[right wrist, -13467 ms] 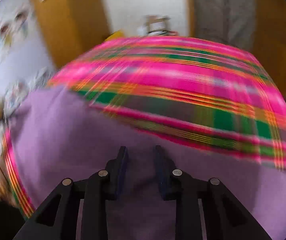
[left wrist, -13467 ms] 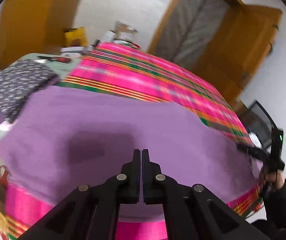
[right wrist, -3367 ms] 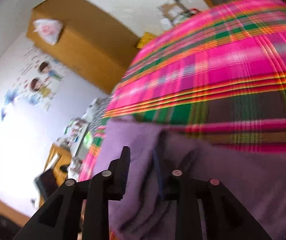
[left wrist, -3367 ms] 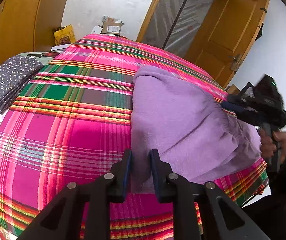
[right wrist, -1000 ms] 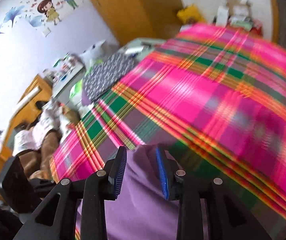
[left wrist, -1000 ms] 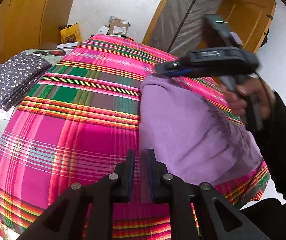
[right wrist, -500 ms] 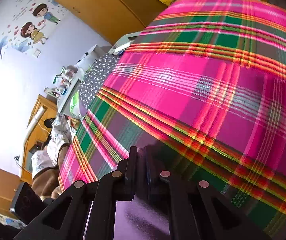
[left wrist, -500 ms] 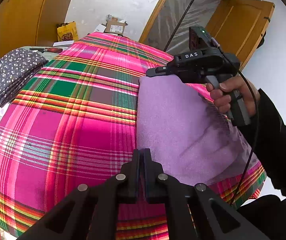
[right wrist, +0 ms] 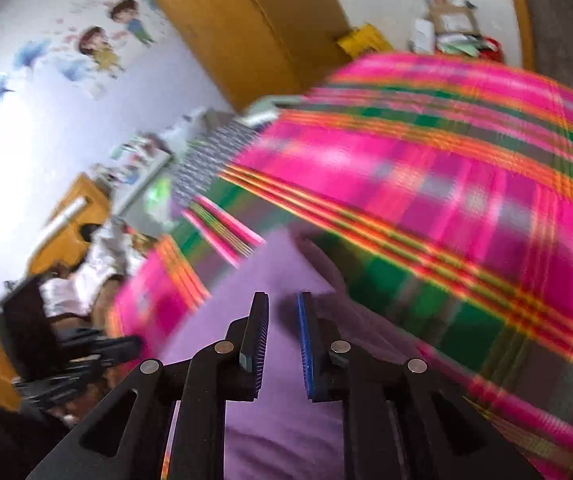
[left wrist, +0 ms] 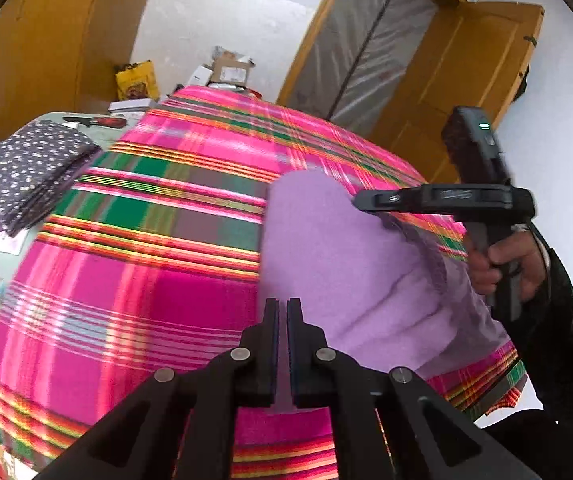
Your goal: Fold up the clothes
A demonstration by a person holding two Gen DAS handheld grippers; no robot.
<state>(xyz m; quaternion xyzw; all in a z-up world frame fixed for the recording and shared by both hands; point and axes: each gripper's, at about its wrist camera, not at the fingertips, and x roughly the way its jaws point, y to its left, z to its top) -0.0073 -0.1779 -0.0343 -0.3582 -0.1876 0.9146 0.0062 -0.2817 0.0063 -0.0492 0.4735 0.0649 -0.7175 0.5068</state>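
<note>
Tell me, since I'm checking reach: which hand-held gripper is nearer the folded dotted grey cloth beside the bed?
Left. The left hand-held gripper sits nearer the dotted cloth; the right hand-held gripper is farther across.

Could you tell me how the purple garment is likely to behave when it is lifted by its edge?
Probably floppy: the purple garment creases and sags where the right gripper lifts it. Likely light, since a pinch raises it. Its fuzzy surface suggests little slipping.

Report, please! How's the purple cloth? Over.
Left gripper just closed on purple cloth, near edge; right gripper just closed, lifting far edge. Nothing blocking.
</note>
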